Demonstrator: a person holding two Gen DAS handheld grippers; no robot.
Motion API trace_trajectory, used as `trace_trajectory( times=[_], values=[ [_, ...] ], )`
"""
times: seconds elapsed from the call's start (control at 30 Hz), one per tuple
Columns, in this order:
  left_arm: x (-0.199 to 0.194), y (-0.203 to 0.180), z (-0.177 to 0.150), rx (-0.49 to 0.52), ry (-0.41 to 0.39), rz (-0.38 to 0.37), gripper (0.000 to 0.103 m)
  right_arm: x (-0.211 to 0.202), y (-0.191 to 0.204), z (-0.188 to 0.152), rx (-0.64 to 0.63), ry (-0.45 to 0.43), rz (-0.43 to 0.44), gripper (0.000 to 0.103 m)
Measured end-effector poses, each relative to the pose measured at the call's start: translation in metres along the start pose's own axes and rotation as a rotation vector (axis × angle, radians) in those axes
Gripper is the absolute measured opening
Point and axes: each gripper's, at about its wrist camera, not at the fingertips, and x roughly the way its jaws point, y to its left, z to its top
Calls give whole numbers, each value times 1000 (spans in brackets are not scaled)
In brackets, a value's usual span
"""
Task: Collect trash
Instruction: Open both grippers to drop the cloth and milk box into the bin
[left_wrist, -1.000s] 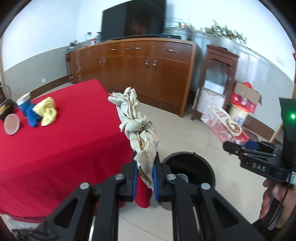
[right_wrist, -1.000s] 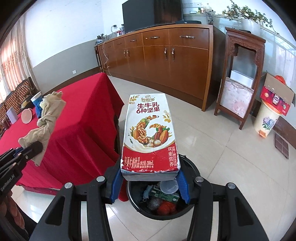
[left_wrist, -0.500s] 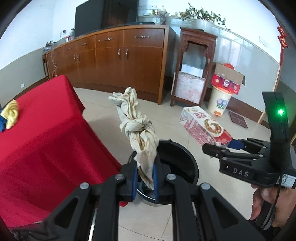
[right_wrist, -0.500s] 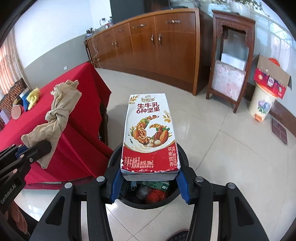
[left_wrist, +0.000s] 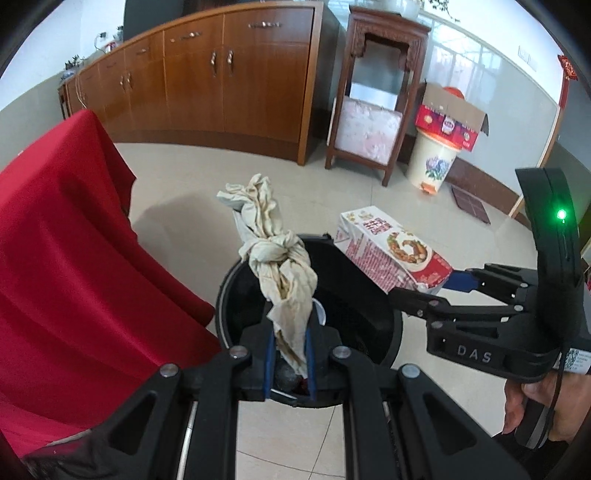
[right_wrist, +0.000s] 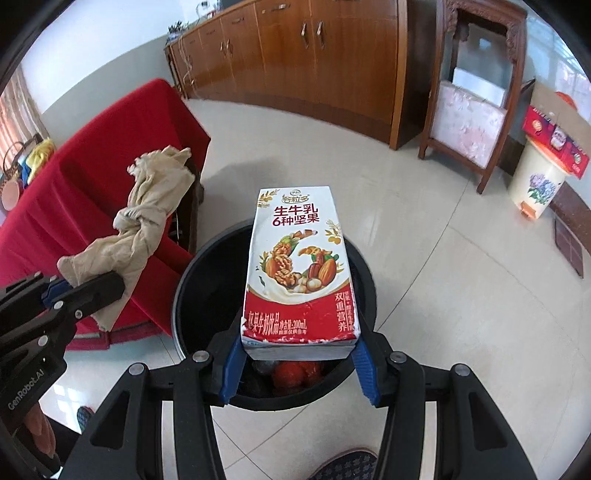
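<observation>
The left claw (left_wrist: 289, 363) is nearly closed, its blue pads pinching the lower end of a knotted beige rag (left_wrist: 275, 254), which stands up from the pads toward 12 o'clock over the near rim of a round black bin (left_wrist: 373, 280) on the tiled floor. The right claw (right_wrist: 297, 363) is about half open, its blue pads pressed on both sides of a red-and-white milk carton (right_wrist: 297, 266), which lies flat with its printed face up and points to 12 o'clock above the bin's mouth. In the right wrist view red and dark trash (right_wrist: 291, 371) shows inside the bin just under the carton. From the left wrist view the carton sits at 2 o'clock of the rag, over the bin's far rim. A surface under a red cloth (left_wrist: 62, 236) stands at 9 o'clock of the bin, its cloth hanging close beside the bin's wall.
</observation>
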Motion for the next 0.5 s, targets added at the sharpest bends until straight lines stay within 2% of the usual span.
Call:
trace_trajectory(
  times=[0.1,0.13,0.2,0.23,0.27,0.3,0.33,0.4,0.47,0.5],
  values=[
    [11,4,-3,-17,29,-19,15,20,0,-1,-20,37,17,54],
    [18,6,-4,-34,52,-50,16,26,0,0,-29,51,25,54],
    [29,10,-5,-69,88,-103,29,42,3,-2,-59,86,27,54],
    [31,13,-7,-89,90,-90,48,50,4,-3,-77,101,14,56],
    [29,15,-7,-96,78,-80,65,57,5,-5,-90,105,-14,64],
    [26,18,-8,-104,61,-58,69,60,5,-6,-95,102,-34,82],
    [23,21,-9,-106,56,-31,73,64,4,-7,-98,101,-53,94],
    [19,26,-10,-103,56,4,79,68,1,-8,-88,114,-84,95],
    [14,32,-11,-103,46,62,94,70,-2,-9,-68,121,-100,102],
    [9,34,-12,-109,35,80,94,71,-4,-8,-50,124,-99,103]
  ],
)
